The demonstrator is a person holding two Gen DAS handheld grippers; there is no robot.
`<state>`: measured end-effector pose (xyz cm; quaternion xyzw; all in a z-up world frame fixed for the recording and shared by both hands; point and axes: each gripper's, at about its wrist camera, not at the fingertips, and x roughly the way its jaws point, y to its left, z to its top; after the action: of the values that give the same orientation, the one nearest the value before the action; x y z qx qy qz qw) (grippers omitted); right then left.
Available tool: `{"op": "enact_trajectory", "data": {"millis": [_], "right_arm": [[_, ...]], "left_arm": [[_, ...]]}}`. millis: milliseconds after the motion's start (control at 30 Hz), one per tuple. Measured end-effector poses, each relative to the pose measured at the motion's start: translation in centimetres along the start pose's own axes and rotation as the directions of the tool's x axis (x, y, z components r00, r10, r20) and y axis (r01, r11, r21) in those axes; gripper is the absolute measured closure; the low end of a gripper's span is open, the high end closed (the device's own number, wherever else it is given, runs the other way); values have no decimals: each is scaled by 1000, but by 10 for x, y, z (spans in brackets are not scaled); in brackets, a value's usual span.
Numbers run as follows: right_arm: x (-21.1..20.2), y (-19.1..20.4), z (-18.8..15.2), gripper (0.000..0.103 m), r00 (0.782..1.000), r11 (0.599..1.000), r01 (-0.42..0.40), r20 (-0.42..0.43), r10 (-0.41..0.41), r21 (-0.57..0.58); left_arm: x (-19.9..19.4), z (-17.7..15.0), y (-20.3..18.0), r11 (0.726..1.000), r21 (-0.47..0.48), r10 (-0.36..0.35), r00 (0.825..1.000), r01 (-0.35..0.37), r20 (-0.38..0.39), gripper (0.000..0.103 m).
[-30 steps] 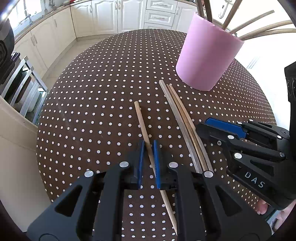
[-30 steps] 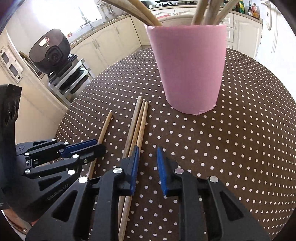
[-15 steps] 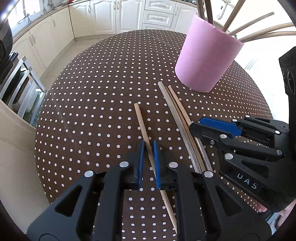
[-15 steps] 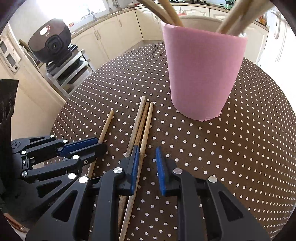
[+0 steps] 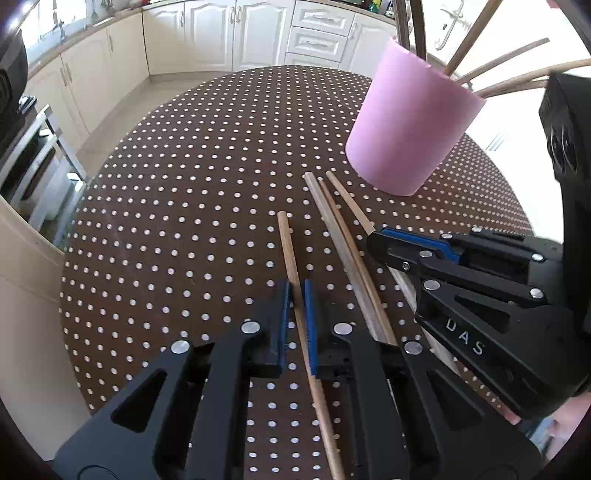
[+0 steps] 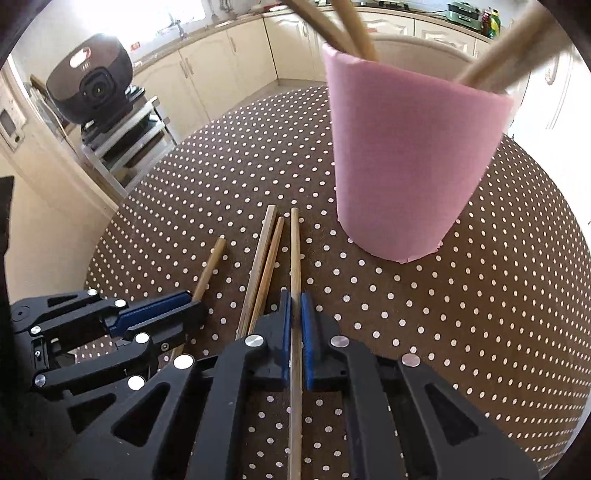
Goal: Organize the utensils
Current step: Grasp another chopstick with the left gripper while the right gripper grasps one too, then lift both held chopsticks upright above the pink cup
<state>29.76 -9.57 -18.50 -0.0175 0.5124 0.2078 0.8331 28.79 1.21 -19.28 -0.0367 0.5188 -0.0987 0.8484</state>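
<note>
Right wrist view: the right hand-held gripper [image 6: 294, 325] has just squeezed shut on one stick [image 6: 294, 251] lying on the bench [image 6: 480, 314] beside the pink cup [image 6: 410, 166]. The left hand-held gripper [image 5: 294, 314] pinches another stick [image 5: 290, 251]. Both look ready to lift.

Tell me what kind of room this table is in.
Most likely a home kitchen: cream panelled cabinets and drawers under a countertop line the far wall, a round table with a brown white-dotted cloth stands on the tiled floor, and a pink cylindrical holder holds wooden sticks.
</note>
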Motion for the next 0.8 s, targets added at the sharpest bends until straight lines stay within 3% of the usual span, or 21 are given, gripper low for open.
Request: {"op": "enact_trajectory", "data": {"millis": [167,600,800], "right_arm": [[-13,-9,-9,99,998,998,-47,32,46,33],[-76,0,-25,99,971,982,-186,153,184,3],[-83,-5,-35,99,976,985,-172,139,169,6]], "left_arm": [[-10,-5,0,1000,-10,-27,999,27,18,96],[-89,-14,-26,998,42,-51,983,44,178,97],[-81,-18,-31,998,66,-16,995,10,95,96]]}}
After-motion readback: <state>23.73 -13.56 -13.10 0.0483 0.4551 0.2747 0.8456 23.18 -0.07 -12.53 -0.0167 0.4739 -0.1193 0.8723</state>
